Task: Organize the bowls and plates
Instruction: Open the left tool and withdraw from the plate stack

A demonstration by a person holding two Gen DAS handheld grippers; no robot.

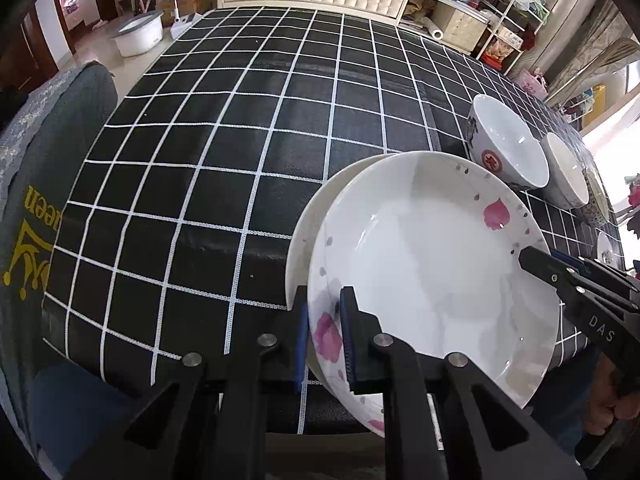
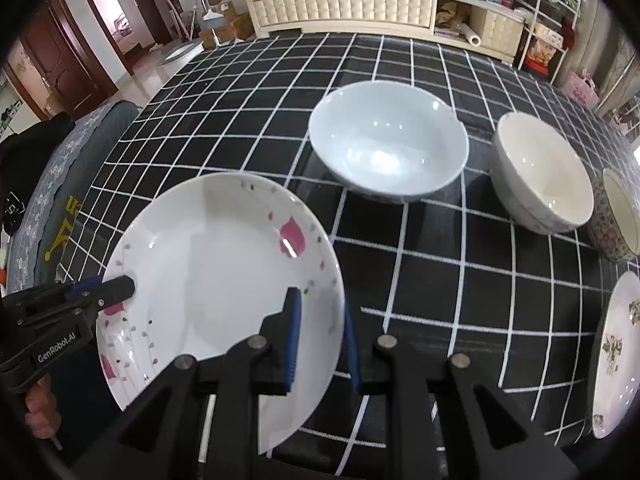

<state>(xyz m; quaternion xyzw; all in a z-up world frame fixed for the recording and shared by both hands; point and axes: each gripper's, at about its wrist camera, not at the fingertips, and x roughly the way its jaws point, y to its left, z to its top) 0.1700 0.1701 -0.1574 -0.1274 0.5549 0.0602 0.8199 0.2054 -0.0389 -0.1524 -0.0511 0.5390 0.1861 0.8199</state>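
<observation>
Both tongs are clamped on the same petal plate (image 2: 224,280), which sits tilted near the front edge of the counter (image 1: 240,140). At the plate's left rim, the left tongs (image 1: 324,340) pinch the lip between blue pads, one pad above and one below. At its right rim, the right tongs (image 2: 320,340) grip likewise. Under it, a plain white plate (image 1: 304,232) peeks out on the left side in the left wrist view.

Judging by its glaze, the plate is stiff, slick and breakable, moderately heavy for thin pads; the rim is the only hold, and two opposed grips should keep it from swinging.

Beyond the plate stands a wide white bowl (image 2: 388,144) with a red seal mark I cannot read, then a cream bowl (image 2: 544,176), a patterned bowl (image 2: 616,216), and a floral plate (image 2: 616,352) farthest right.

Readable writing: "GenRobot.AI" on the left tongs' body, "DAS" on the right one's, and yellow "een" on a grey cloth (image 1: 36,184) left of the plate.
</observation>
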